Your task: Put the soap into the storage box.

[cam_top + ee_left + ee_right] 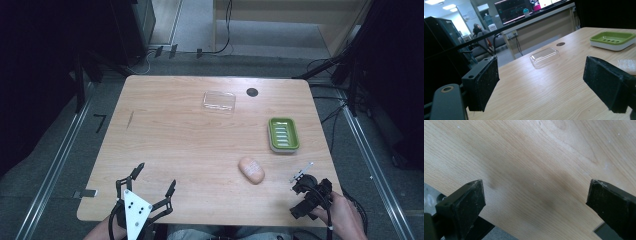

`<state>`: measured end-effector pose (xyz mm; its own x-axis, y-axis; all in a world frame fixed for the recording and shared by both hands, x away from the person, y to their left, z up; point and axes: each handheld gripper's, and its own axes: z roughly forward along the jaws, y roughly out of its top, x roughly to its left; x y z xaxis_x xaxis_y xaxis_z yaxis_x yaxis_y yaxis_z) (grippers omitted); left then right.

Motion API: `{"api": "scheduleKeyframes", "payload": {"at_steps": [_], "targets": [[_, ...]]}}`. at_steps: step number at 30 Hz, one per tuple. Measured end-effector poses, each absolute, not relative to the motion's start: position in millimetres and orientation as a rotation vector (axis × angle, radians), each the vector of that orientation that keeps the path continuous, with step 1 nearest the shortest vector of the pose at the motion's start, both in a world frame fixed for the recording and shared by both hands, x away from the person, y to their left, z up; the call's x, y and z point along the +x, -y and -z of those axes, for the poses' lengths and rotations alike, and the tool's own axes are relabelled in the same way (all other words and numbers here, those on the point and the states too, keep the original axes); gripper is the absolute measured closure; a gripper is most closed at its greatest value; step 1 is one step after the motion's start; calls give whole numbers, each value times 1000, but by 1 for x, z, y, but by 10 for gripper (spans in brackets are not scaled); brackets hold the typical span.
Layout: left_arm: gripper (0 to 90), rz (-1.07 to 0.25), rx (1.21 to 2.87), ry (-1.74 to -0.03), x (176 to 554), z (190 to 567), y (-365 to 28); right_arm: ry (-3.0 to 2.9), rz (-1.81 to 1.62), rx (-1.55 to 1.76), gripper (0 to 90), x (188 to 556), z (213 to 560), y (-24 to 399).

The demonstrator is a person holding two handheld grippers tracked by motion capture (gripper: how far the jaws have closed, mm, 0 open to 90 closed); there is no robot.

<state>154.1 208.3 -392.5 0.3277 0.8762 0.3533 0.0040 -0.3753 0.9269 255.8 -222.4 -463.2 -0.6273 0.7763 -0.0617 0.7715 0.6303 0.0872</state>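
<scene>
High view: we take the soap bar (251,170) as the thing in play. It's a peach oval lying flat on the bench (175,145), long axis running approx 10-to-4 o'clock. Just past it, at about 1 o'clock from the bar, sits the green soap dish (283,134), near but not touching. Further back, around 11 o'clock, the clear lid (219,101) lies alone, w/ a small dark hole (252,92) beside it.

The relation that counts, we judge: the bar lies at roughly 10 o'clock from the right gripper (301,175), close by, while the left gripper (155,181) is well apart at the bar's 8 o'clock. So the right hand (342,212) is the nearer one, and it would need to swing across the bar's short axis.

Both grippers are spread wide, nothing between the jaws.

Left gripper view gives what the high view can't: low angle, the lid (544,56) domed and hollow, the dish (613,40) w/ white base, plus the bar's edge (627,65) peeking behind the far jaw. Right gripper view: we get bare bench (529,170) grain and the bench edge, jaws gaping, so that gripper looks aimed down at the wood, not at the bar.
</scene>
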Motion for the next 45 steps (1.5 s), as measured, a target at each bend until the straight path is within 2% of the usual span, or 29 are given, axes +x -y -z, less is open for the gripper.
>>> {"api": "scheduleKeyframes", "payload": {"at_steps": [15,45], "targets": [[138,-1175,1685,-799,157,393,-207,-2788,-94,1237,18,258,456,204],[138,-1173,1699,-794,157,393,-206,-2816,-109,1116,0,286,447,154]]}}
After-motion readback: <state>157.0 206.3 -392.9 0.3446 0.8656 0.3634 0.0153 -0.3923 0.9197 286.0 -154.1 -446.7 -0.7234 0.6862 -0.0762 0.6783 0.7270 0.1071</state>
